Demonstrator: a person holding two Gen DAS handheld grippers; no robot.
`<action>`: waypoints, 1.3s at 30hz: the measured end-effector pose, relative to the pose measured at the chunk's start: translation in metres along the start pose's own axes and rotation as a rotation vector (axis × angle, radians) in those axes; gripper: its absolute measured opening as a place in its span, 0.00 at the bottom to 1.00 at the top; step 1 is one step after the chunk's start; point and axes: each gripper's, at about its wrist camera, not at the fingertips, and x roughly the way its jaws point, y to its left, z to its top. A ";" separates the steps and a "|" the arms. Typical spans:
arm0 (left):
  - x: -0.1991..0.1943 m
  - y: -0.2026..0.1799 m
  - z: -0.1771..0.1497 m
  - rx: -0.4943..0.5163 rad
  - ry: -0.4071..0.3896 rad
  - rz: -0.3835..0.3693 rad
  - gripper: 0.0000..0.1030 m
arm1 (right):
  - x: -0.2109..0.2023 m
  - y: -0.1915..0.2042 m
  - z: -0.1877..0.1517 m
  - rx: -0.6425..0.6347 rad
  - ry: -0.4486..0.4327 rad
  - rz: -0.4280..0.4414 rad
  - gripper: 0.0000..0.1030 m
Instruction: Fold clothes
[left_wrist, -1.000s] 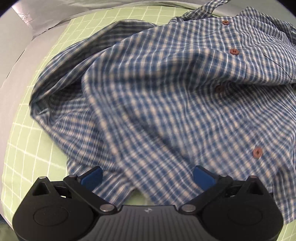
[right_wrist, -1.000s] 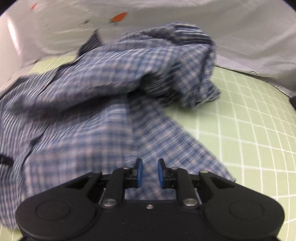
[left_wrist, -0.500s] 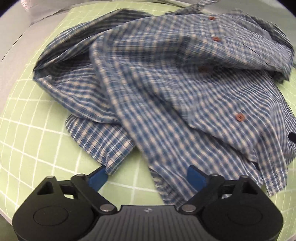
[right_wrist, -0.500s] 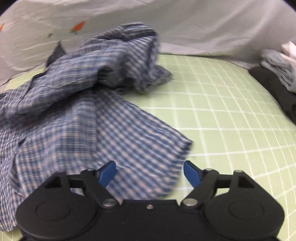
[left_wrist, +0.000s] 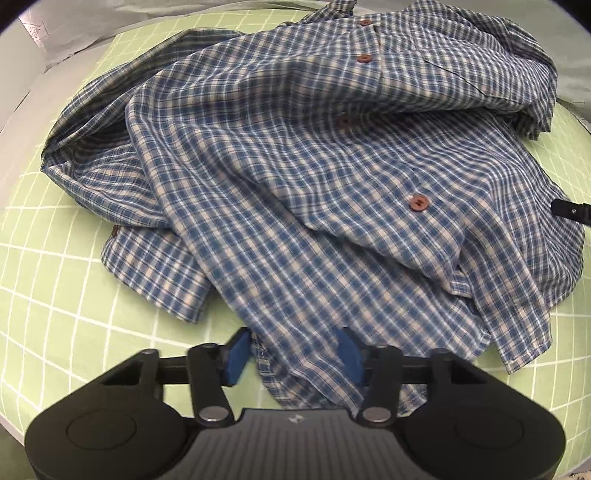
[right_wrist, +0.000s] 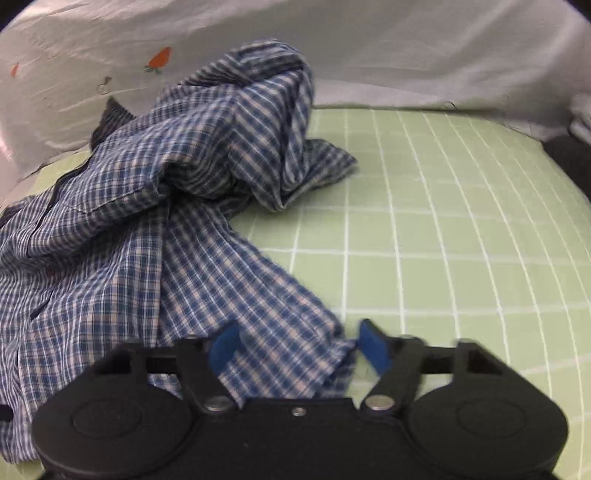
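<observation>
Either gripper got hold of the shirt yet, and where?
Not yet. Both are closing: the left gripper around the shirt's bottom hem, the right gripper around another bottom corner.

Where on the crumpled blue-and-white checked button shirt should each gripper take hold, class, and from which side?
Grip the blue-and-white checked shirt by its near hem, coming from above at the front edge. The hem lies flat on the green gridded sheet; both the left gripper and right gripper are closing around it.

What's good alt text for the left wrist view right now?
A crumpled blue plaid button-up shirt with brown buttons lies spread on a green grid-patterned mat. At the bottom, the left gripper has its jaws closing around the shirt's near hem, fabric between the blue pads, not yet pinched. Grey cloth edges the mat behind.
</observation>
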 end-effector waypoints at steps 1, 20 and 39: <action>-0.004 -0.003 -0.002 0.000 -0.010 0.003 0.23 | -0.001 -0.001 0.000 -0.019 -0.002 0.009 0.23; -0.027 0.072 -0.031 0.046 -0.033 0.044 0.07 | -0.100 0.049 -0.121 0.044 0.015 -0.082 0.09; -0.053 0.107 -0.063 -0.141 -0.065 -0.136 0.21 | -0.117 0.037 -0.119 0.219 -0.101 -0.141 0.67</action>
